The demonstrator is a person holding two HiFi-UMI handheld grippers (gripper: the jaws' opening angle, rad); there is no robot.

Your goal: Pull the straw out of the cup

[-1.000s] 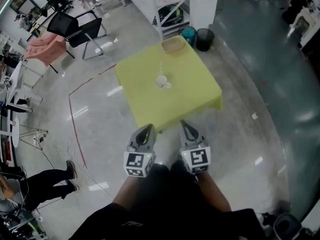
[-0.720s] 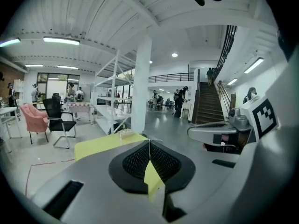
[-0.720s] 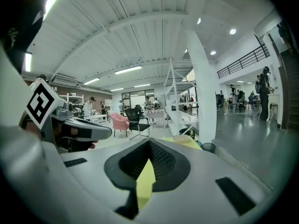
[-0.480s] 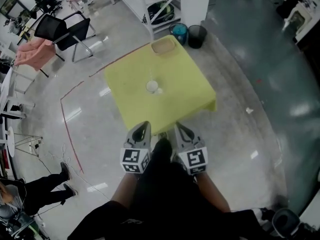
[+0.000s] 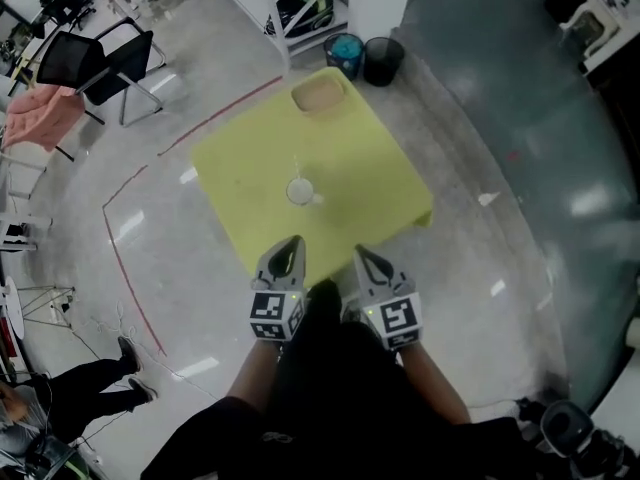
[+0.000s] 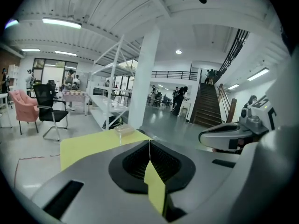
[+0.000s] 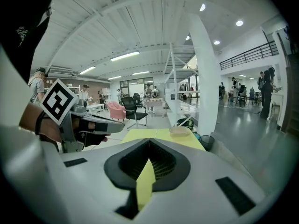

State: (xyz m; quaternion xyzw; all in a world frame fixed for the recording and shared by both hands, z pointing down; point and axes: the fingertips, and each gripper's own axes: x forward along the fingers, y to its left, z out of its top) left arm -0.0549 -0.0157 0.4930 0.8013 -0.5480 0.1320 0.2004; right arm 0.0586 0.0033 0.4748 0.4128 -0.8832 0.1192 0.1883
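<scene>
A white cup (image 5: 299, 191) stands near the middle of the yellow table (image 5: 370, 168), with a thin clear straw (image 5: 297, 169) sticking up from it. Both grippers hang side by side just short of the table's near edge, apart from the cup. The left gripper (image 5: 293, 242) has its jaws closed together with nothing between them, and the right gripper (image 5: 361, 254) is the same. In the left gripper view the shut gripper (image 6: 149, 142) hides the cup, and only the table (image 6: 86, 146) shows. The right gripper view shows its own shut gripper (image 7: 149, 139) and the left gripper's body (image 7: 91, 125) beside it.
A shallow clear container (image 5: 318, 96) sits at the table's far corner. Past the table are a teal bin (image 5: 345, 48), a black bin (image 5: 383, 60), a white pillar and a shelf rack (image 5: 300, 3). A black chair (image 5: 100, 53) stands far left, and red tape (image 5: 120, 258) marks the floor.
The table has come closer in the head view. Both grippers have moved forward toward its near edge, staying shut side by side.
</scene>
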